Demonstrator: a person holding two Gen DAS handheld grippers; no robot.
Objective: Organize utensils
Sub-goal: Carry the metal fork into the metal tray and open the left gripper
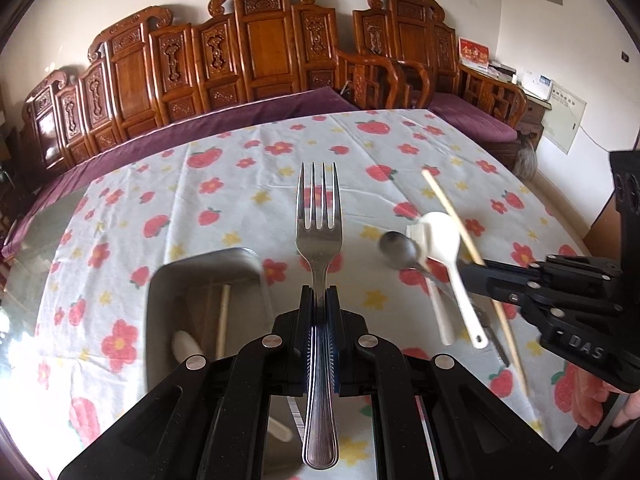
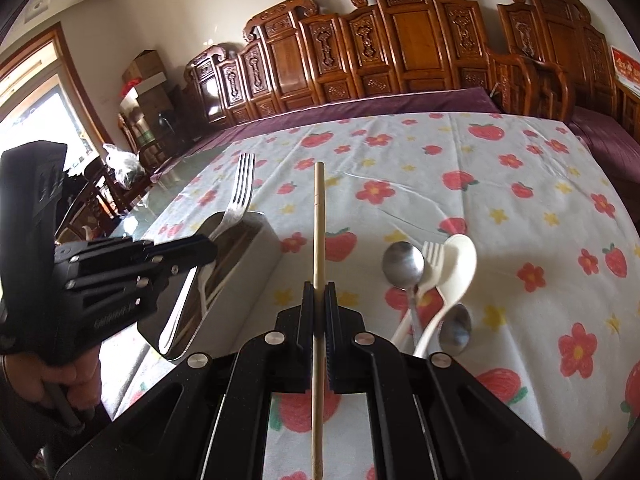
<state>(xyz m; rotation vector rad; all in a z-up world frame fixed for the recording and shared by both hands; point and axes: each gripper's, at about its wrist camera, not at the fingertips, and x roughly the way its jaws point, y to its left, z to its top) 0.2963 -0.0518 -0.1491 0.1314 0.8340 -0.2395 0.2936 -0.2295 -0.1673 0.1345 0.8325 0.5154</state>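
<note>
Two grippers in view, each clamped on one utensil. Left gripper (image 1: 320, 300), at lower centre of its own view, pinched tight around the neck of a metal fork (image 1: 319, 220); tines up toward mid-frame, handle running down between the black arms to the bottom edge. Same fork (image 2: 240, 192) seen in the right wrist view at left of centre, sticking up from the left gripper (image 2: 210, 246), with a hand (image 2: 72, 380) wrapped on the grip at lower left.

Right gripper (image 2: 319, 300), lower centre of its view, closed hard on a single pale wooden chopstick (image 2: 318, 216), tip up at mid-frame, other end reaching the bottom edge. In the left wrist view, right gripper (image 1: 468, 270) entering from the right edge with that chopstick (image 1: 452, 208) slanting from upper left to lower right, blurred.

Metal tray (image 1: 158, 280) at lower left of the left view, on the flowered tablecloth (image 1: 240, 160); inside, a pale stick (image 1: 224, 320) and a white handle end (image 1: 186, 344). Tray (image 2: 264, 248) also at left centre of the right view, partly behind the left gripper.

Loose pile on the cloth, right of centre in both views: metal spoon (image 2: 403, 262), white plastic fork (image 2: 430, 264), white soup spoon (image 2: 460, 264), overlapping; a second metal spoon bowl (image 2: 454, 330) just below them. Carved wooden bench (image 1: 260, 52) across the top, purple cushion (image 1: 248, 116) beneath it.
</note>
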